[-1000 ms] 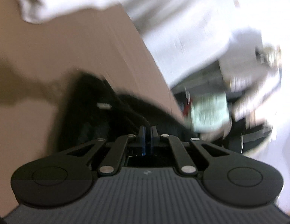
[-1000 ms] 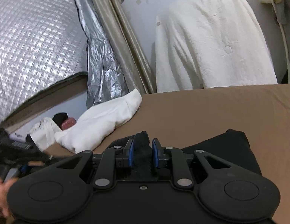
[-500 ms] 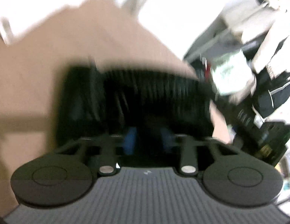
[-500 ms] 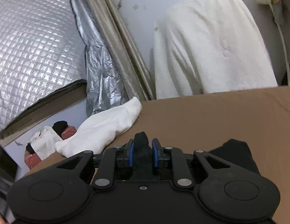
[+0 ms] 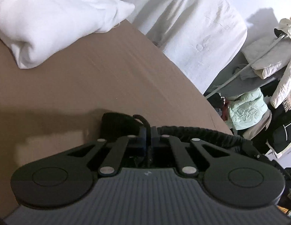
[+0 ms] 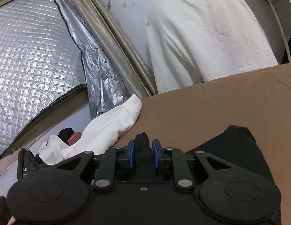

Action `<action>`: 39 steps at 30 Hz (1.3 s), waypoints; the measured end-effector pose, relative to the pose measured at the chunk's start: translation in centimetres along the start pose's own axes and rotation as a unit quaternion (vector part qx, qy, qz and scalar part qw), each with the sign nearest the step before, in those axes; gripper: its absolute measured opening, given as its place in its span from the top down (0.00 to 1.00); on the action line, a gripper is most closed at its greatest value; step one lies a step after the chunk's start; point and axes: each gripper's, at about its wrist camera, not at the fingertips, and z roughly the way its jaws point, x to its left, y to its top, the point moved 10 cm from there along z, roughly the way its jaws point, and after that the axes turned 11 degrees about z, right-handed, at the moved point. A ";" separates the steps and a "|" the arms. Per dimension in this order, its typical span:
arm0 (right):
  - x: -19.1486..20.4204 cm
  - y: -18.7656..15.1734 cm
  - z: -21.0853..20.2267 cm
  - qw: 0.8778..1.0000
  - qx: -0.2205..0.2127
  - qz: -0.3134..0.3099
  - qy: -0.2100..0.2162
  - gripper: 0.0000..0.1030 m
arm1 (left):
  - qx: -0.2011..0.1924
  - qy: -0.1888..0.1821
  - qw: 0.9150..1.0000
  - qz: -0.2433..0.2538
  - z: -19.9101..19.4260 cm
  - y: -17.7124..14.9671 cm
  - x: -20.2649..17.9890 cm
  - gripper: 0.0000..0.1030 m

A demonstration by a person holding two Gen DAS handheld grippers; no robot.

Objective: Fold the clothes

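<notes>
Black garment (image 6: 229, 150), lower frame: soft, light, limp. We pinch its edges; left gripper (image 5: 148, 134) and right gripper (image 6: 143, 150) both clamped on bunched fabric.

We read only two white letters, "AS", on a black device (image 6: 26, 166) at the left edge of the right wrist view; a small pale emblem on the left claw's ribbed body (image 5: 146, 173) stays illegible.
</notes>
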 end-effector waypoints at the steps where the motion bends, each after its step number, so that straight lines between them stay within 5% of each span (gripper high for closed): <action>1: 0.2 0.0 -0.1 1.000 -0.001 0.000 0.004 0.78 | 0.001 0.017 1.000 0.000 -0.2 -0.3 -0.1 0.97; 4: 0.5 0.1 -0.3 1.000 0.001 0.001 0.011 0.78 | -0.008 0.059 0.998 0.022 -0.4 1.0 -2.0 0.97; 10: 1.0 0.2 -0.7 0.999 0.010 0.016 0.035 0.78 | -0.022 -0.037 0.998 0.048 -5.6 -0.6 -8.3 0.97; 14: 1.4 0.3 -1.0 0.998 0.016 0.026 0.051 0.78 | 0.037 -0.081 0.995 0.045 -3.3 -4.5 -11.4 0.97; 20: 2.9 -2.1 -0.8 0.995 0.054 0.026 0.073 0.78 | 0.176 -0.051 0.983 -0.014 1.4 -8.9 -9.0 0.88; 22: 3.7 -3.8 -0.6 0.994 0.077 0.021 0.080 0.78 | 0.147 -0.064 0.987 -0.011 -0.8 -7.4 -8.9 0.72; 24: 4.5 -5.5 -0.3 0.991 0.100 0.016 0.086 0.77 | 0.091 -0.048 0.995 -0.001 -3.6 -5.0 -8.0 0.36; 25: 4.9 -6.3 -0.3 0.990 0.111 0.013 0.090 0.77 | 0.061 -0.038 0.997 0.000 -5.0 -3.9 -7.3 0.32; 29: 6.5 -9.6 0.1 0.982 0.157 0.003 0.103 0.77 | -0.007 -0.004 0.999 -0.039 -7.6 -1.5 -2.4 0.34; 32: 7.7 -12.1 0.3 0.975 0.190 -0.005 0.112 0.72 | -0.011 0.016 0.996 -0.083 -7.1 -1.3 1.0 0.34; 37: 9.5 -13.2 -0.8 0.967 0.219 -0.035 0.124 0.70 | -0.026 -0.096 0.986 -0.136 -8.1 -1.0 -0.5 0.30; 39: 10.2 -12.8 -1.6 0.965 0.223 -0.051 0.127 0.65 | -0.016 -0.097 0.988 -0.117 -8.0 -1.5 -1.6 0.30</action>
